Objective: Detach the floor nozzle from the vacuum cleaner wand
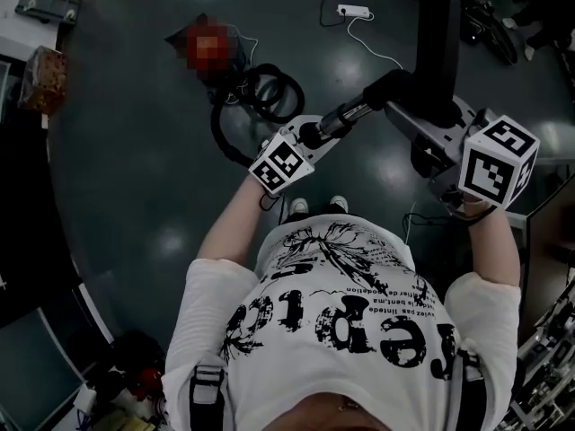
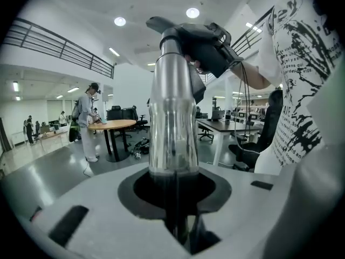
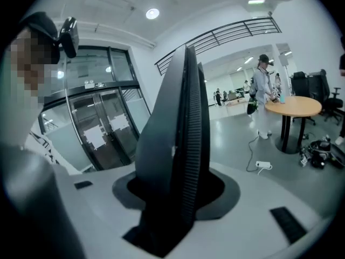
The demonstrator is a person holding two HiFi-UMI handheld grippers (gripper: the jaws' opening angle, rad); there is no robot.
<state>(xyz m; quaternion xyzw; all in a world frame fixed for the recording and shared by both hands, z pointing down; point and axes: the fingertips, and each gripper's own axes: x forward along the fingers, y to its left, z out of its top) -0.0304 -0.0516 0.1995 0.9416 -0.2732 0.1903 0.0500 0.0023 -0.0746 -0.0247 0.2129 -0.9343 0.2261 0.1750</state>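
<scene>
- Dark glossy floor (image 1: 135,151) lies well below; wand (image 2: 173,123) and floor nozzle (image 3: 183,134) are held aloft, apparently not yet separated.
- Left tongs (image 2: 175,182) pinch narrow on the wand: smooth chrome may slip or twist under a pull.
- Right tongs (image 3: 173,198) clamp the floor nozzle by its ribbed edge, away from the joint: it may pivot rather than release.
- Sudden release could drop either part near the hose coil (image 1: 269,92).

We count two grippers, one left gripper (image 1: 319,135) and one right gripper (image 1: 402,106); one wand (image 1: 346,115); one floor nozzle (image 1: 437,52); one coiled black hose (image 1: 269,92); one white power strip (image 1: 353,11); two white shoes (image 1: 298,206); and one round wooden table (image 3: 294,106).
</scene>
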